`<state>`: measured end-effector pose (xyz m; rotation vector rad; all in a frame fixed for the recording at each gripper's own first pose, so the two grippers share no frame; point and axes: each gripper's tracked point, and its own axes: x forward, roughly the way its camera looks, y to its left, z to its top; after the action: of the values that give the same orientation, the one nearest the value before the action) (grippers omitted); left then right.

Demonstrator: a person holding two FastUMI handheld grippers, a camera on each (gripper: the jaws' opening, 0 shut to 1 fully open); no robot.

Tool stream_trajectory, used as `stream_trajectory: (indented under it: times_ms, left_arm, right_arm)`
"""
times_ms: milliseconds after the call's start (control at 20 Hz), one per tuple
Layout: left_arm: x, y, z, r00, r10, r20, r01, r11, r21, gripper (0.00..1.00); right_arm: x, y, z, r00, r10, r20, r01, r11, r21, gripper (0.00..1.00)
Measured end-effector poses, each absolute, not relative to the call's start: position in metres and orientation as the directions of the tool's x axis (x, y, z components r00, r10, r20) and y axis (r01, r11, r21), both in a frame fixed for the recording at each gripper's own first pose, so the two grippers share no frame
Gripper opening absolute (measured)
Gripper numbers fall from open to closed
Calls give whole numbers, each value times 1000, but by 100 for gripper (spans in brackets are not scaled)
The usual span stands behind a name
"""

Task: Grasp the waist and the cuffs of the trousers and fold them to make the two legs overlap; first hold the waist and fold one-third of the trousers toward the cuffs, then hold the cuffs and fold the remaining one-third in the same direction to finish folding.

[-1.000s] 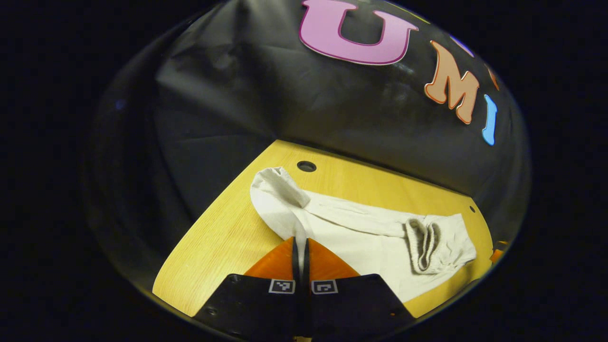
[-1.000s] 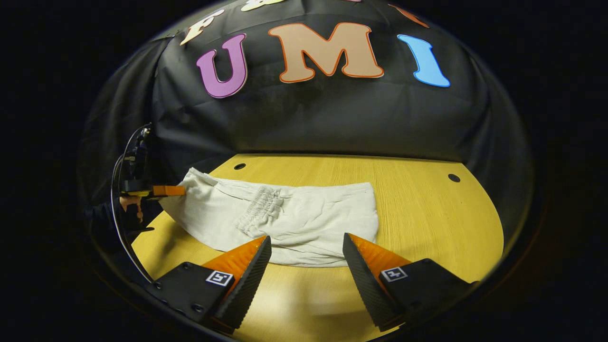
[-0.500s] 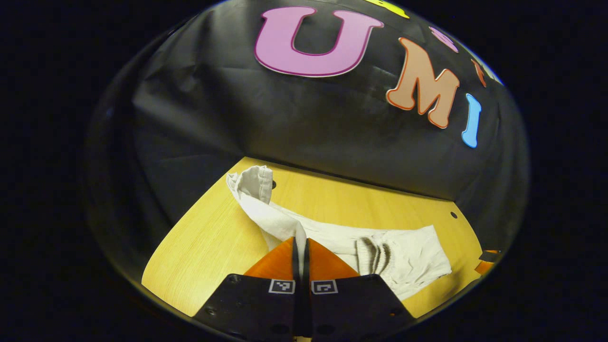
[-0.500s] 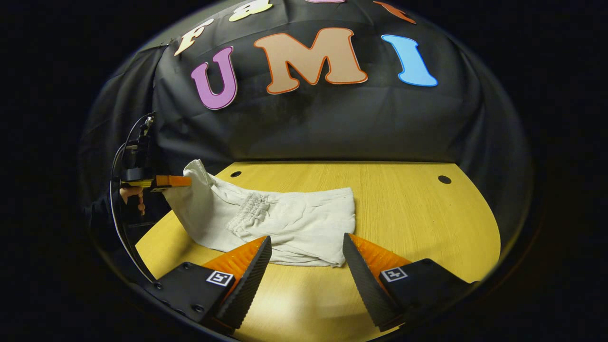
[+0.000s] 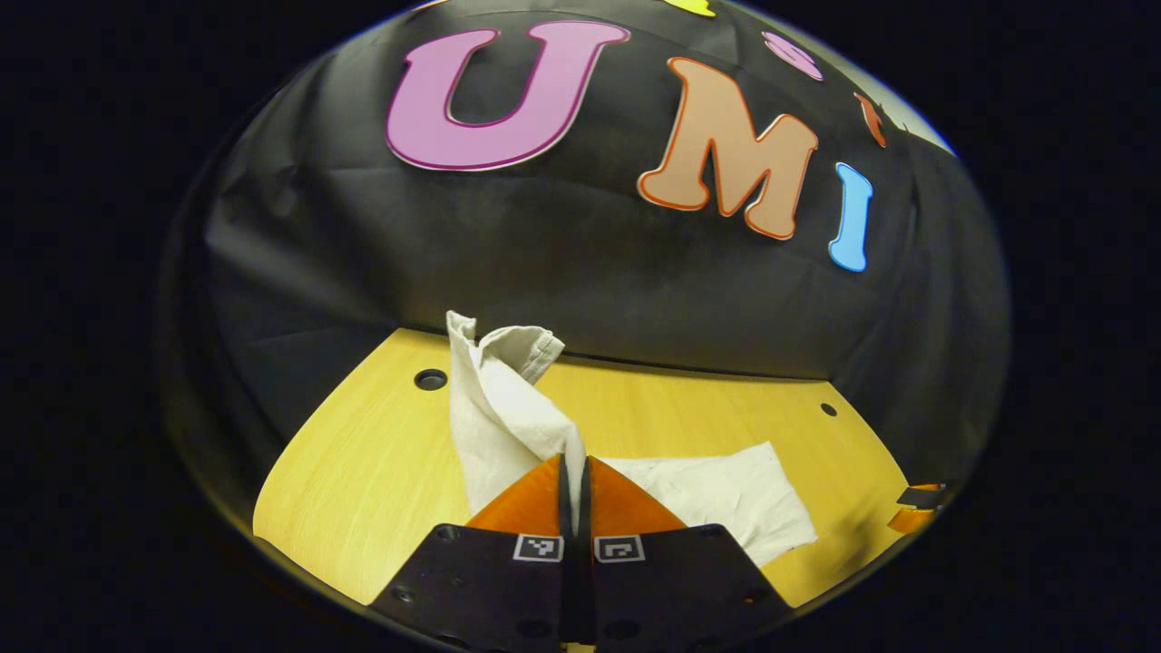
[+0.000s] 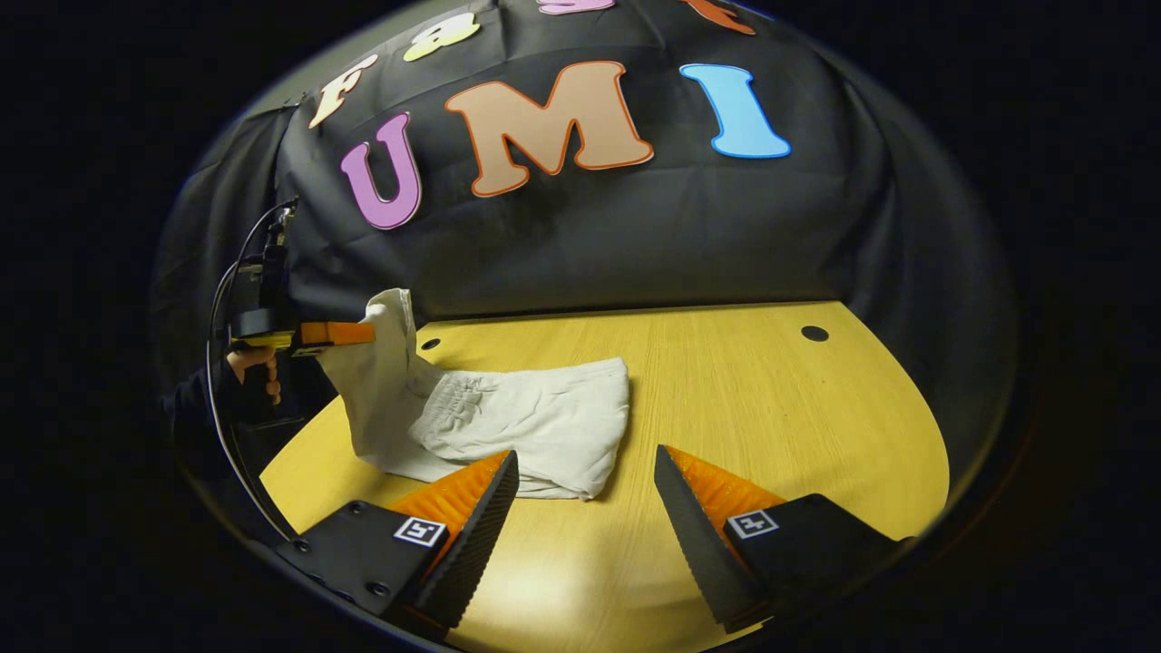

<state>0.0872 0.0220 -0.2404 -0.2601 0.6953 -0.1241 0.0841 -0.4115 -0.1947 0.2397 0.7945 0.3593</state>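
Left gripper (image 5: 573,476) fingers pinch the trousers (image 6: 535,431) cuff end upright; right gripper (image 6: 585,494) fingers gape empty.

Black gripper bodies (image 6: 580,535) carry square coded tags (image 6: 418,531) (plus a looping cable (image 6: 222,299)).

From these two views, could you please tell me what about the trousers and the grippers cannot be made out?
- Left gripper view: the pinch point of the left gripper on the trousers is hidden by its own fingers.
- Left gripper view: the waistband is covered by the lifted cloth.
- Left gripper view: the right gripper is cut off at the edge.
- Right gripper view: the near hem of the trousers lies behind a finger of the right gripper.
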Motion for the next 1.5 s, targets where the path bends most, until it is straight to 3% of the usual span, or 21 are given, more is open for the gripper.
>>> stream_trajectory:
  times_ms: [700, 1150, 1250, 1450, 1500]
  left_arm:
    - [94, -154, -226, 693, -409, -594, 231, 906, -354, 0]
    - [44, -217, -280, 619, -415, -667, 241, 908, -342, 0]
    - [34, -226, -289, 625, -419, -658, 249, 906, -341, 8]
    - [14, -219, -272, 656, -397, -642, 249, 917, -313, 99]
    - [16, -212, -265, 683, -377, -625, 243, 925, -292, 97]
  right_arm:
    - [62, -487, -197, 658, 351, -666, -169, 931, 324, 97]
    - [43, -520, -195, 648, 360, -672, -195, 930, 310, 97]
    - [41, -520, -195, 642, 374, -669, -210, 925, 316, 97]
    - [46, -509, -188, 638, 411, -651, -250, 910, 330, 97]
    - [51, -505, -181, 650, 413, -638, -256, 909, 328, 97]
